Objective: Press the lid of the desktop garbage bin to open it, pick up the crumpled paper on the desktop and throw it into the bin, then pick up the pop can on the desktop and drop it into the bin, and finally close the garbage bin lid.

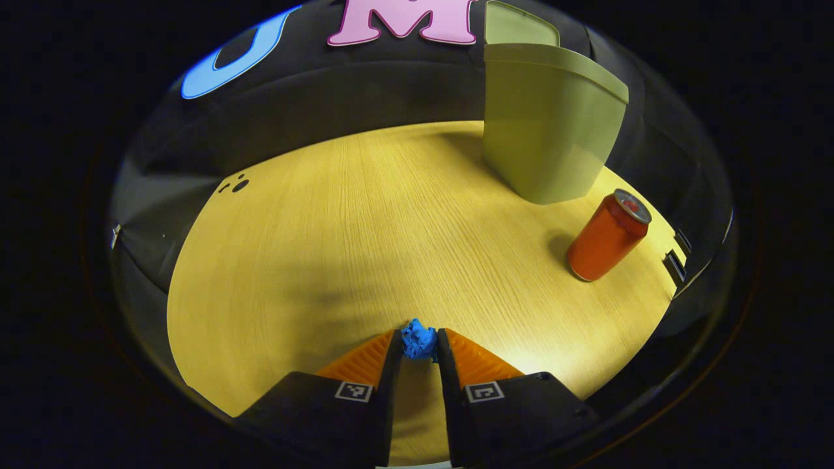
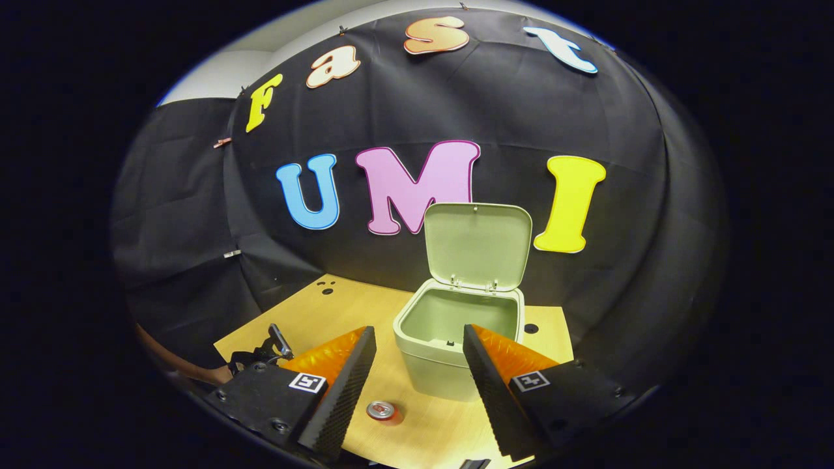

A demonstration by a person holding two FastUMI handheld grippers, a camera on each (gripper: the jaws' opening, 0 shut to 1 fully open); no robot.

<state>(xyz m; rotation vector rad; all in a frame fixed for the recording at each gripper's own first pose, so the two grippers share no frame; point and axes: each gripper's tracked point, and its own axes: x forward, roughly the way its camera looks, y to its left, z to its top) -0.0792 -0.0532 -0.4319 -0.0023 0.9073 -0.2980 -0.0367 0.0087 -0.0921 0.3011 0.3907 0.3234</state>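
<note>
In the left gripper view my left gripper point(image 1: 418, 343) is shut on a small blue crumpled paper point(image 1: 417, 339), low over the wooden desktop point(image 1: 365, 241). The pale green bin point(image 1: 547, 130) stands at the far right of that view, and an upright orange pop can point(image 1: 607, 236) stands in front of it. In the right gripper view my right gripper point(image 2: 418, 348) is open and held high, with nothing between its fingers. Beyond it the bin point(image 2: 456, 339) has its lid point(image 2: 477, 244) tipped up, and its inside looks empty. The can point(image 2: 383, 412) stands on the desktop below the fingers.
The desktop point(image 2: 365, 306) is bounded by the black cloth wall behind and at the sides. At the left of the right gripper view a hand holds the other gripper point(image 2: 270, 348) near the table's edge. Small dark holes point(image 1: 234, 185) mark the far left of the desktop.
</note>
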